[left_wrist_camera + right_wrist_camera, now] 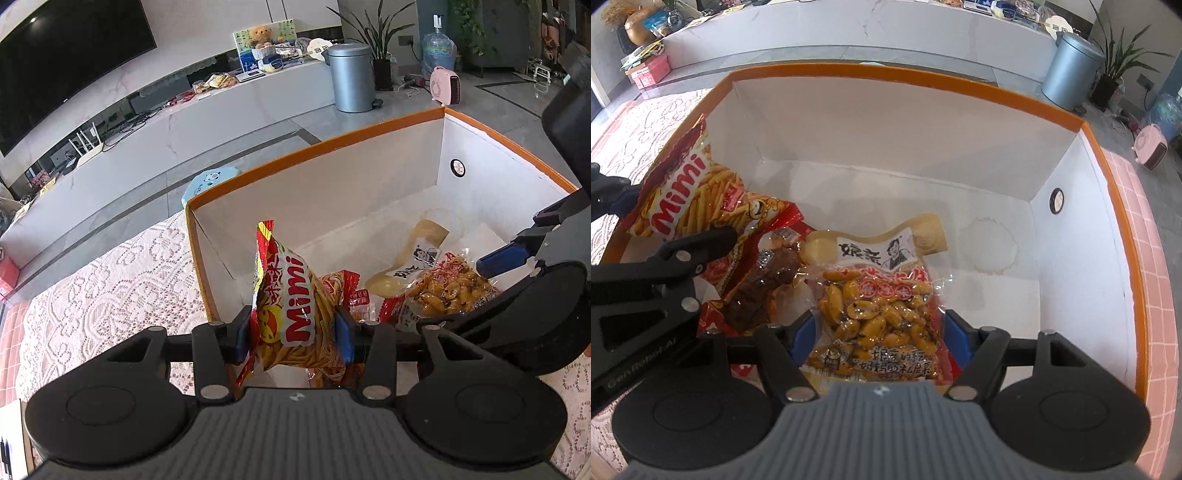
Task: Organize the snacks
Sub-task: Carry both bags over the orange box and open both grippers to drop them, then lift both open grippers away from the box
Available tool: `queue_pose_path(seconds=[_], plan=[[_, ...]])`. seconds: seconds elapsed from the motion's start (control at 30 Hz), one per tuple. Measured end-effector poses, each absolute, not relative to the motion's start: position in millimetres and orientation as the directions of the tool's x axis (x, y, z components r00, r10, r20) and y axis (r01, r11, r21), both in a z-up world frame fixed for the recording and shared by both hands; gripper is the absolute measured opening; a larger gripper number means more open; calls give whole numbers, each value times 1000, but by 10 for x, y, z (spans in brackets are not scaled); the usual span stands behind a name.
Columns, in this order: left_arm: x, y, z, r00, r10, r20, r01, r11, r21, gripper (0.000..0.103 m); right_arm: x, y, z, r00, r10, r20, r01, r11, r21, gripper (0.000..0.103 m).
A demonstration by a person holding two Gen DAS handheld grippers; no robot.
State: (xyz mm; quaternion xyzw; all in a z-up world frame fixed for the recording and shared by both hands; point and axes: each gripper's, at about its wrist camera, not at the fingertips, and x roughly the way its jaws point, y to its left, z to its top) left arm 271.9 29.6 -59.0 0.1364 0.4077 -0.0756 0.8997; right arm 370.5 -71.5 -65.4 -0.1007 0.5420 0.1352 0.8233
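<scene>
Blue-padded fingers (pixel 242 334) of the left gripper (pixel 293 334) stand partly apart and press on both sides of the Mimi snack bag (pixel 291 302), which stands upright between them at the lower centre of the left wrist view, over the near left corner of the box. The right gripper (pixel 877 332) has its fingers (pixel 803 332) somewhat wider, one on each side of the bean packet (pixel 875 314) at the lower middle of the right wrist view; the packet's edges reach both pads, though whether they truly squeeze it I cannot tell.

Largest in both views is the white box with an orange rim (pixel 960 77), which fills the centre of each frame and sits on a lace tablecloth (pixel 103 273). Its far right part is bare white floor. Along the near left side lies the Mimi bag, then red wrappers with a dark brown sausage-like snack (pixel 764 288) left of centre in the right wrist view. A pale vacuum pouch (pixel 410 258) with a drawn label lies just behind the bean packet. Smallest, a round black-rimmed hole (pixel 1057 201) shows on the box's right wall.
</scene>
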Motion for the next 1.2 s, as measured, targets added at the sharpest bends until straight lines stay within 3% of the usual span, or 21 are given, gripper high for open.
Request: queue_pose_path(seconds=[0.27, 0.43, 0.77, 0.97, 1.2], plan=[[2703, 301, -606, 673, -29, -739, 248, 950, 188, 60, 3706, -715, -684, 373, 101, -922, -311, 950, -22, 69], [2663, 339, -509, 710, -36, -704, 231, 956, 184, 70, 3695, -664, -668, 384, 99, -918, -323, 946, -33, 70], [2529, 435, -424, 767, -69, -637, 193, 973, 127, 72, 3569, -658, -508, 430, 68, -900, -307, 949, -75, 83], [2338, 510, -305, 828, -61, -557, 146, 983, 110, 72, 3300, -691, -279, 537, 39, -843, -302, 942, -149, 85], [2121, 598, -92, 861, -44, -507, 62, 998, 20, 73, 2700, -950, 38, 718, 69, -692, -232, 962, -145, 90]])
